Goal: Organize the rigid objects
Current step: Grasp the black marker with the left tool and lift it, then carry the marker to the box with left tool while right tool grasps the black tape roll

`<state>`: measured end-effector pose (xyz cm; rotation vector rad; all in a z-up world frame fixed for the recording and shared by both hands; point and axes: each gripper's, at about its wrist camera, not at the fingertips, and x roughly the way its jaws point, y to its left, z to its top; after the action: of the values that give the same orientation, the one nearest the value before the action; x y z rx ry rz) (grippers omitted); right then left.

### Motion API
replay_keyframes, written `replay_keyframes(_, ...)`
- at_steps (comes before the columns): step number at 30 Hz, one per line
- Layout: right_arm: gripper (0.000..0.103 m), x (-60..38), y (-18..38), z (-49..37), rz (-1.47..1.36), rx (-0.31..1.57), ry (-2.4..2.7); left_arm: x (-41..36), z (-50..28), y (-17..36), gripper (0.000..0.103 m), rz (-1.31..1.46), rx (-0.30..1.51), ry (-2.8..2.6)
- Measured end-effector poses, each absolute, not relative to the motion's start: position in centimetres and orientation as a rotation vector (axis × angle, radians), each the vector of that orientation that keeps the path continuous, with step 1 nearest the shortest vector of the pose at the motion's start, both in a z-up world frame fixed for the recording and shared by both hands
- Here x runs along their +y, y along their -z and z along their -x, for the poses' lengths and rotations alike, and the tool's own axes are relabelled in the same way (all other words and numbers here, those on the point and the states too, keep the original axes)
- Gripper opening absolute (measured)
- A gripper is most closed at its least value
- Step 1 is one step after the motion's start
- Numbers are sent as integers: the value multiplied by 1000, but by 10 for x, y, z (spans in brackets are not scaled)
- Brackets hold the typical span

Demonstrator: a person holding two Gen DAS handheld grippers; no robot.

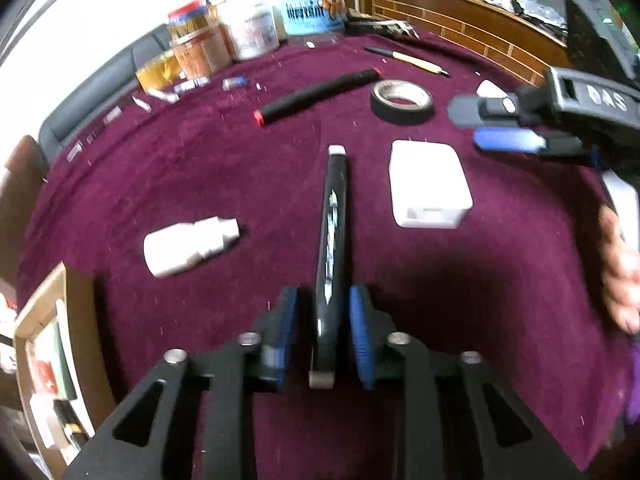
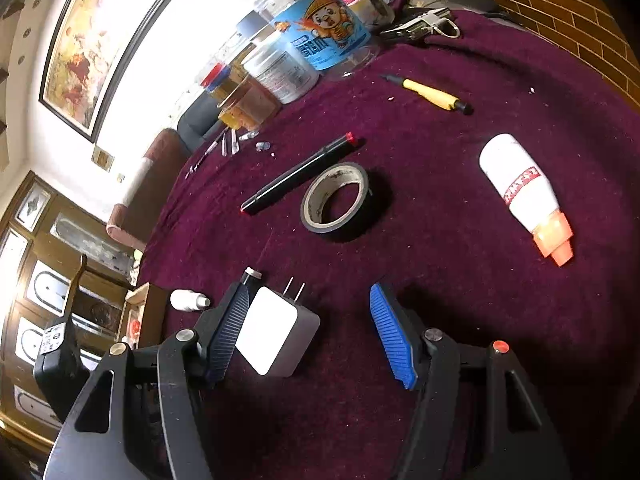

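Maroon-clothed table (image 1: pixel 200 168), cluttered at its far edge with jars; both grippers low over the cloth.

Left gripper (image 1: pixel 324 312): blue pads set narrow on either side of a black marker (image 1: pixel 334 236), which points away with its white cap end farthest; blur prevents confirming pad contact. To its left lies a small white bottle (image 1: pixel 188 246) on its side; to its right a white charger (image 1: pixel 428 184) flat on the cloth. Right gripper (image 2: pixel 308 332): jaws wide, nothing held; the charger (image 2: pixel 276 332), prongs pointing away, sits just beside the left pad. Beyond it a roll of black tape (image 2: pixel 336 198) lies flat, with a black red-ended pen (image 2: pixel 300 174) just behind. Farther right lies a white bottle with orange cap (image 2: pixel 524 192); farther back, a yellow-handled knife (image 2: pixel 430 94). A cardboard box (image 1: pixel 48 352) stands at the table's left edge.
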<state>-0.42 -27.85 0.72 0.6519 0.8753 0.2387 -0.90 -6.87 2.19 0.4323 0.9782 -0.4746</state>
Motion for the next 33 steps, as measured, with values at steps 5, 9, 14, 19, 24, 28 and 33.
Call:
replay_keyframes(5, 63, -281, -7, 6, -620, 865, -191, -70, -3, -21, 11, -321, 997, 504)
replay_keyframes(9, 63, -286, -7, 7, -623, 847, -170, -47, 13, -35, 11, -262, 985, 480)
replay_keyframes(14, 63, -282, -10, 8, -552, 841, -103, 4, 43, -75, 11, -120, 901, 474)
replay_keyframes(19, 63, -271, -31, 5, -450, 843, -31, 46, 61, -98, 12, -43, 849, 454)
replay_keyframes(24, 63, -228, -50, -26, -146, 902, 13, 72, 71, -97, 12, -24, 830, 405)
replay_keyframes(28, 58, -205, -38, -59, 19, 982, 49, 102, 76, -98, 12, 31, 828, 354)
replay_keyframes(33, 18, -194, -16, -84, 96, 1070, 49, 154, 85, -101, 12, 83, 814, 246)
